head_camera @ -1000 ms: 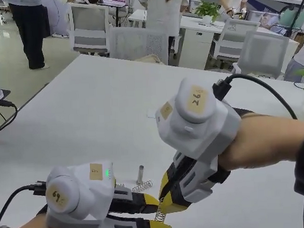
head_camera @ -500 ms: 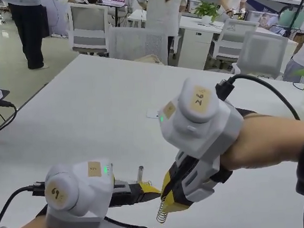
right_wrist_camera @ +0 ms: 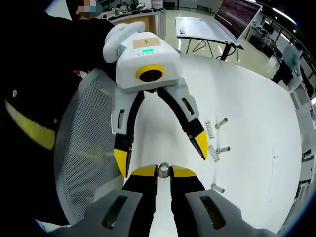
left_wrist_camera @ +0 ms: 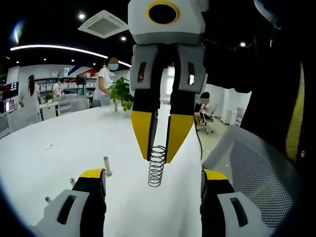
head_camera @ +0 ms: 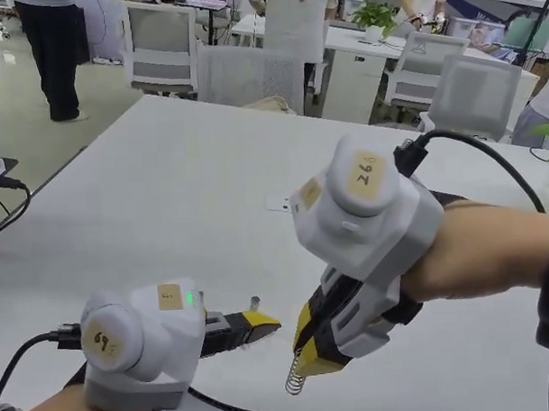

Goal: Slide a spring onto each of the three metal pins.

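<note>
My right tongs (left_wrist_camera: 158,148) pinch the top end of a spring (left_wrist_camera: 156,168), which hangs over the near table (head_camera: 211,190). My left tongs (right_wrist_camera: 162,157) are spread wide. The spring looks light and bendy, so I should hold one end softly. A pin (left_wrist_camera: 105,165) stands just left, I think.

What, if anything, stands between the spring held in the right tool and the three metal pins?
The open left tool does: in the right gripper view, one of its yellow-tipped jaws hangs between the spring held by the right tool and the pins on the table.
</note>
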`<move>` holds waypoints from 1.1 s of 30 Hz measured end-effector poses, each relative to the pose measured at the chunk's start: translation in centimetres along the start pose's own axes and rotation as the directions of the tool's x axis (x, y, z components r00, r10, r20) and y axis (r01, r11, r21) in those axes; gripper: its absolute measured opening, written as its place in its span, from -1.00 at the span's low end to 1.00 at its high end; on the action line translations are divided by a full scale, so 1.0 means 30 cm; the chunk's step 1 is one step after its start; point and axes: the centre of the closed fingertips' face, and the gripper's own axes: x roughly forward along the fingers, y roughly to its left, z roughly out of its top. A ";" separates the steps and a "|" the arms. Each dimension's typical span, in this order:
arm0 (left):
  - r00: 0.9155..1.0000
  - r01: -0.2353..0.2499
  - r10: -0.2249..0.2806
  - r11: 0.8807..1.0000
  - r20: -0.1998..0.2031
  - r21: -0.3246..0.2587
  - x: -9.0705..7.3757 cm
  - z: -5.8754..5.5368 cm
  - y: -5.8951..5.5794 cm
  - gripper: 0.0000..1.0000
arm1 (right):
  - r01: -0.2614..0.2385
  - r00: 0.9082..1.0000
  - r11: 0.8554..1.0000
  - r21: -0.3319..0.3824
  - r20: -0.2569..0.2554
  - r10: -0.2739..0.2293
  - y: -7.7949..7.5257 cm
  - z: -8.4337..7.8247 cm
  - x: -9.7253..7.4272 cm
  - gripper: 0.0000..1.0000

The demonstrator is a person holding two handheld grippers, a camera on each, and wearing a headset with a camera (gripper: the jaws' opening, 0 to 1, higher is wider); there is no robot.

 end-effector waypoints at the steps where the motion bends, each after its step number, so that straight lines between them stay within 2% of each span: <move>1: 1.000 -0.004 0.004 1.000 0.001 0.002 -0.002 0.001 0.003 0.53 | 0.001 1.000 1.000 0.001 0.001 -0.001 -0.002 0.000 -0.001 -0.87; 9: 0.999 -0.044 0.044 0.999 0.013 0.003 -0.041 0.013 0.034 0.56 | 0.015 1.000 1.000 0.013 0.007 -0.015 -0.022 -0.004 -0.017 -0.87; 17: 0.996 -0.090 0.090 0.996 0.019 0.000 -0.087 0.002 0.069 0.57 | 0.031 0.999 0.999 0.036 0.010 -0.031 -0.048 -0.023 -0.039 -0.87; 24: 0.989 -0.147 0.147 0.989 0.026 -0.016 -0.144 -0.014 0.107 0.57 | 0.050 0.999 0.997 0.052 0.012 -0.050 -0.076 -0.037 -0.059 -0.87; 33: 0.975 -0.216 0.218 0.976 0.037 -0.036 -0.218 -0.031 0.148 0.57 | 0.072 0.997 0.995 0.071 0.008 -0.073 -0.111 -0.061 -0.080 -0.87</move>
